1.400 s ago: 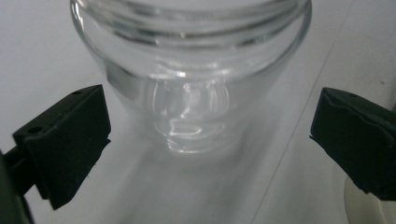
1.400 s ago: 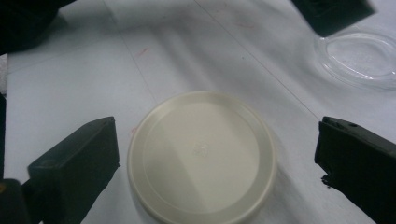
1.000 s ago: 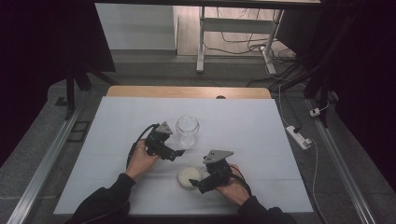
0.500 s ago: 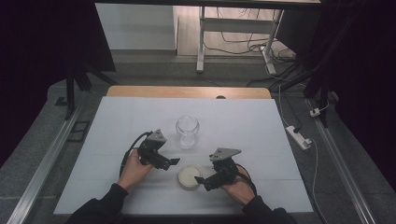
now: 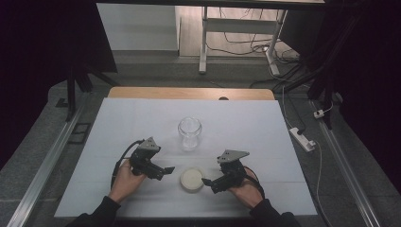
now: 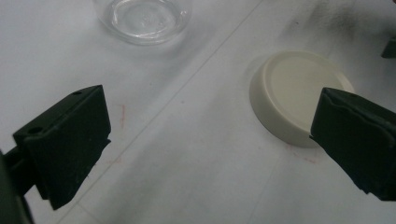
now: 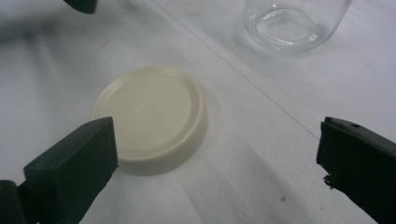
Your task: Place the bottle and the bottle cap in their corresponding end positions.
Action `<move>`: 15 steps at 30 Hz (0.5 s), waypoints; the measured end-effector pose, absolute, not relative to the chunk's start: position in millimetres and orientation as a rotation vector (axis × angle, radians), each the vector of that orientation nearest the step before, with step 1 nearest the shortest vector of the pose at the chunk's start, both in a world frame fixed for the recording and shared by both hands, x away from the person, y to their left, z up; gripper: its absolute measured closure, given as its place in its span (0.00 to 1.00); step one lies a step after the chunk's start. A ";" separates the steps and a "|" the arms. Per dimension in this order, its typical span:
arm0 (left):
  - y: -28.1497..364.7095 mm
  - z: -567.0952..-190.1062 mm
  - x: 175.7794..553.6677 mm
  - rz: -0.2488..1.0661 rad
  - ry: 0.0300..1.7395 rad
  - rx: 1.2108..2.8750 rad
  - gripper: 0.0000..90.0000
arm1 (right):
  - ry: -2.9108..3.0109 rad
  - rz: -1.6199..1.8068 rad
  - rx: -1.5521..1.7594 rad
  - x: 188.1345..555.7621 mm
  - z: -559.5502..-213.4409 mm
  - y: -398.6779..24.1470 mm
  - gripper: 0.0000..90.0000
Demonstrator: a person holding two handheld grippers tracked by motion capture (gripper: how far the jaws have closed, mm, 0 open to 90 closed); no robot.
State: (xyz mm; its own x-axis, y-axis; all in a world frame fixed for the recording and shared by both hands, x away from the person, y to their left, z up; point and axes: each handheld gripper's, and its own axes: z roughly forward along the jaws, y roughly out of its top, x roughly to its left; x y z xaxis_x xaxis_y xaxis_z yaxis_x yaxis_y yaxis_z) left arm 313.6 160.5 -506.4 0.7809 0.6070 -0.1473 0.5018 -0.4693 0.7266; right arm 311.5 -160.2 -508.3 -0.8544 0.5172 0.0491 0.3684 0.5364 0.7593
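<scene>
A round cream lid (image 5: 191, 179) lies flat on the white table (image 5: 118, 127), near its front edge. A clear glass jar (image 5: 189, 133) without a lid stands upright behind it. My left gripper (image 5: 166, 170) hovers just left of the lid, open, with nothing between its jaws. In the left gripper view the lid (image 6: 294, 93) sits partly behind the right jaw and the jar's base (image 6: 142, 18) is at the top. My right gripper (image 5: 206, 181) is open just right of the lid. The right gripper view has the lid (image 7: 152, 116) by the left jaw and the jar (image 7: 292, 23) beyond.
A wooden strip (image 5: 189, 93) borders the table's far edge. A white power strip (image 5: 302, 138) lies on the floor at the right. Metal rails run along both sides of the table.
Both grippers have drawn back toward the person. The right gripper has let go of the lid, which now lies on the table between the two grippers.
</scene>
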 end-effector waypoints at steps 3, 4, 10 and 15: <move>164.3 -505.0 307.0 0.175 0.825 2.160 0.00 | 2.593 1.210 0.755 310.8 -508.2 -163.0 0.00; 165.9 -504.6 305.1 0.174 0.827 2.159 0.00 | 2.595 1.208 0.756 310.6 -508.0 -163.8 0.00; 174.3 -503.4 293.1 0.171 0.839 2.153 0.00 | 2.592 1.207 0.762 307.9 -506.8 -169.2 0.00; 181.4 -504.1 283.3 0.167 0.850 2.150 0.00 | 2.575 1.214 0.771 304.5 -505.3 -175.5 0.00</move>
State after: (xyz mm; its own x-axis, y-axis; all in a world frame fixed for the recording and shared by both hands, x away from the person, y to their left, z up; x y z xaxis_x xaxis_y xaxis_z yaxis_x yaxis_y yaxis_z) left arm 283.3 181.4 -504.1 0.7654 0.6242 -0.1566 0.5182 -0.4535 0.7252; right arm 304.5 -175.5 -505.3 -0.8462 0.5308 0.0463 0.3733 0.5287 0.7623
